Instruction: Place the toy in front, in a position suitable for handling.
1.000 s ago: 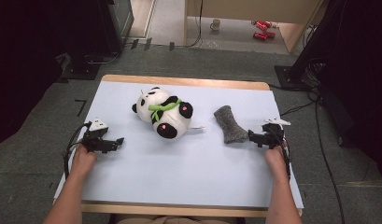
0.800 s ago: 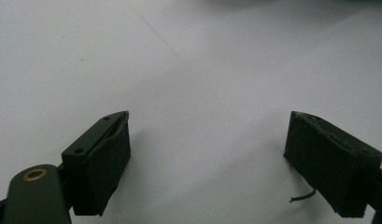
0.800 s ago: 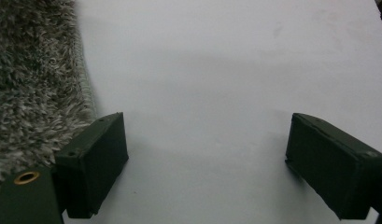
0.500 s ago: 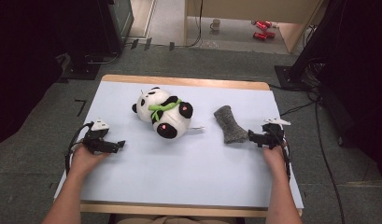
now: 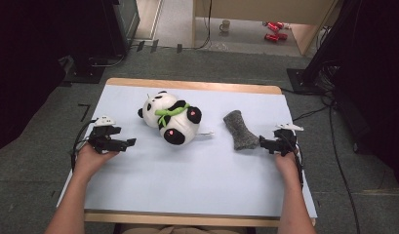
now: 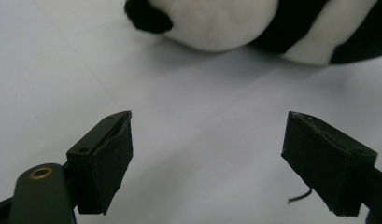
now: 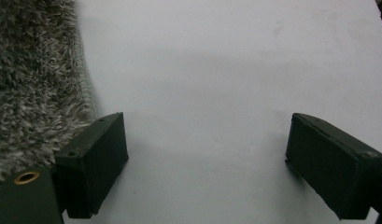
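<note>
The stuffed panda [image 5: 170, 121] lies on its side at the upper middle of the high view, soft and light by the look of it; a limb or its green scarf looks like the easiest hold. Right of it lies a grey fuzzy sock [image 5: 240, 130], limp and easy to pinch. The left gripper [image 5: 120, 143] has its jaws spread and empty, near the panda. The right gripper [image 5: 262, 144] is likewise released, just beside the sock. The pale bench [image 5: 197, 180] offers wide open room toward the bottom of the frame.
</note>
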Demonstrator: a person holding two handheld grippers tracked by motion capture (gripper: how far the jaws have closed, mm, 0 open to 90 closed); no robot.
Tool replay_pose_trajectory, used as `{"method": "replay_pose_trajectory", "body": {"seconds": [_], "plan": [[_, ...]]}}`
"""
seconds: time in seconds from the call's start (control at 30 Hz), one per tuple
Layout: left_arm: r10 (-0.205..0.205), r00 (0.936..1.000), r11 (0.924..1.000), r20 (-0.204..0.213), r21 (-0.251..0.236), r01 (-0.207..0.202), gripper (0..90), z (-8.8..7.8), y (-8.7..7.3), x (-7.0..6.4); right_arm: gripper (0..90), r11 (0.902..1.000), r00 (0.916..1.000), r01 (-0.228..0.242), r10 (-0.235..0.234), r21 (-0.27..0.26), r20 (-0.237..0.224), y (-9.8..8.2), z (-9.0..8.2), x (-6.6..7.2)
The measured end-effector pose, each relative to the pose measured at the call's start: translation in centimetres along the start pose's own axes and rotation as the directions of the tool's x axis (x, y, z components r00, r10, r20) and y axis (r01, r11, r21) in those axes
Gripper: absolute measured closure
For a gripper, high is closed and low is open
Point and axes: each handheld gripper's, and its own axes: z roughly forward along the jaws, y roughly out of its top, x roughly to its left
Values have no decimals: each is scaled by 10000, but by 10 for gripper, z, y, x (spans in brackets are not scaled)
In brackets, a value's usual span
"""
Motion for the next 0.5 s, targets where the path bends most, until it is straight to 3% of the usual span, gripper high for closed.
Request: {"method": "replay_pose_trajectory", "body": {"seconds": [0.03, 0.13, 0.33, 0.5], "plan": [[-8, 9998, 9998, 223, -196, 13, 160, -3, 5, -2, 121, 10000, 10000, 9, -9, -2, 1, 0, 0, 0], [205, 9992, 9995, 332, -259, -196, 159, -5, 10, -6, 121, 10000, 10000, 6, -6, 2, 1, 0, 0, 0], [603, 9977, 9979, 306, -270, -595, 173, -5, 23, -15, 121, 10000, 10000, 17, -17, 6, 12, 0, 0, 0], [492, 9964, 9970, 687, -635, -449, 227, -7, 32, -15, 122, 10000, 10000, -11, 11, 13, 33, 0, 0, 0]]}}
